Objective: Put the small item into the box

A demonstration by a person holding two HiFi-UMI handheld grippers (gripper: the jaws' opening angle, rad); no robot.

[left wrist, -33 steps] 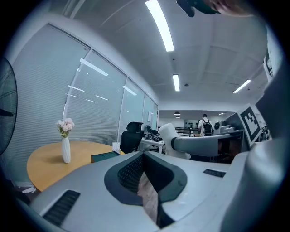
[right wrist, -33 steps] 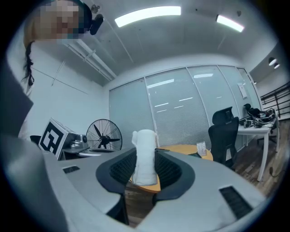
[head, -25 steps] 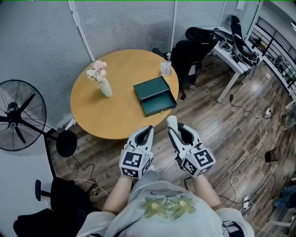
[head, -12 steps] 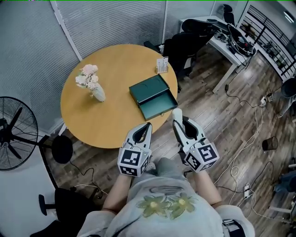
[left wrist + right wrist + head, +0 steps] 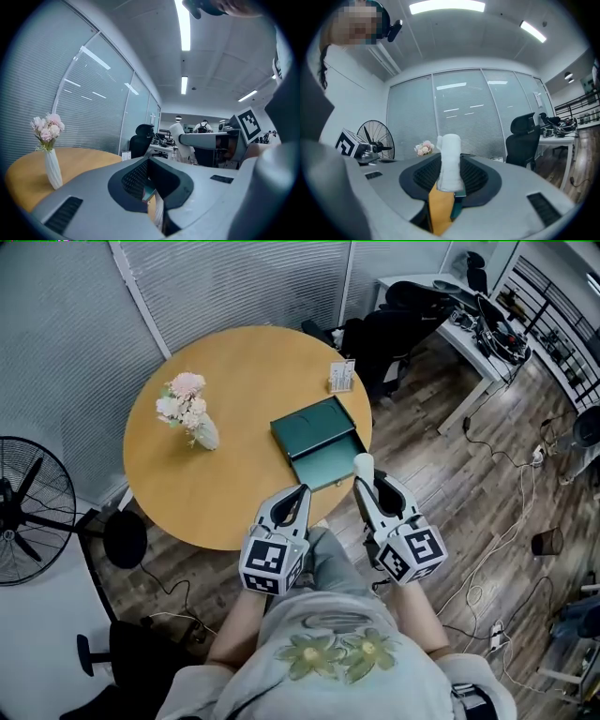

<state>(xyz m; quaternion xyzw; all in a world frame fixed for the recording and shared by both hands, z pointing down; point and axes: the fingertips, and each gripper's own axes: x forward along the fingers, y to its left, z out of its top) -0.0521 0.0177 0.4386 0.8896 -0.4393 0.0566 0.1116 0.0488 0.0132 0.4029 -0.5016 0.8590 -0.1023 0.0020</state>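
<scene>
Closing in on the round wooden table (image 5: 211, 488), the person has brought both tools forward over the last second: a moment ago their tips hung over the plank floor short of the table's edge, and now they reach over that edge. The right gripper (image 5: 371, 486) has its jaws partly closed on the small white cylindrical item (image 5: 363, 465), which stands up between the pads, clamped low with its rounded top poking above them; the hold looks unchanged through the approach. In the head view the item now sits just at the near right corner of the dark green rectangular box (image 5: 307, 425), whose open tray faces the person, whereas before it was well short of it. Whether it is already above the tray or only lined up with it from this angle I cannot tell. The left gripper (image 5: 298, 495) has its jaws drawn together with nothing between them, pointing roughly level towards the table beside the box. The white vase of pink flowers (image 5: 205, 433) and the small white card stand (image 5: 341, 377) stand well apart from the box. By my reading the carry is nearly over; what remains is a short reach forward, a lowering into the tray, and the release.
</scene>
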